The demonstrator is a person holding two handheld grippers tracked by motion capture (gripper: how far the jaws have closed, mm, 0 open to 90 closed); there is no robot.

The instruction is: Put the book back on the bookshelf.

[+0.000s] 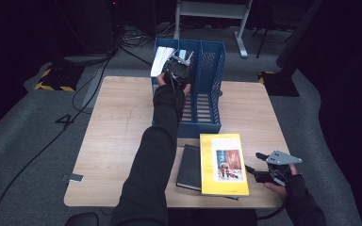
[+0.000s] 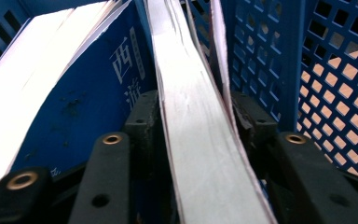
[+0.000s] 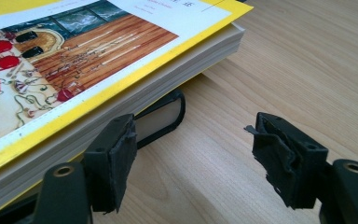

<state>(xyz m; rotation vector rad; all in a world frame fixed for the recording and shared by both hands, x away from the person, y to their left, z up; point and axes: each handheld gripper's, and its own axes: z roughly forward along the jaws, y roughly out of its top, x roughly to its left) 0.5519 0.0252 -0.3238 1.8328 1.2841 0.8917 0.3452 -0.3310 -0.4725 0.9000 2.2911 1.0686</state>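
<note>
- Reaching far across the tabletop (image 1: 118, 122) in the high view, the left gripper (image 1: 178, 70) sat in the left compartment of the blue file rack (image 1: 212, 70), while the right gripper (image 1: 268, 170) rested just right of the yellow book (image 1: 222, 162) lying on a black book (image 1: 188, 167).
- Left gripper view: the jaws were clamped on a thin white-edged book (image 2: 200, 140), beside a blue-covered book (image 2: 88, 93).
- Right gripper view: the jaws stood wide apart, holding nothing, one next to the yellow book's page edges.

A yellow-bordered book (image 1: 223, 164) overlaps a black book (image 1: 188, 167); the perforated rack (image 1: 210, 70) is blue.
</note>
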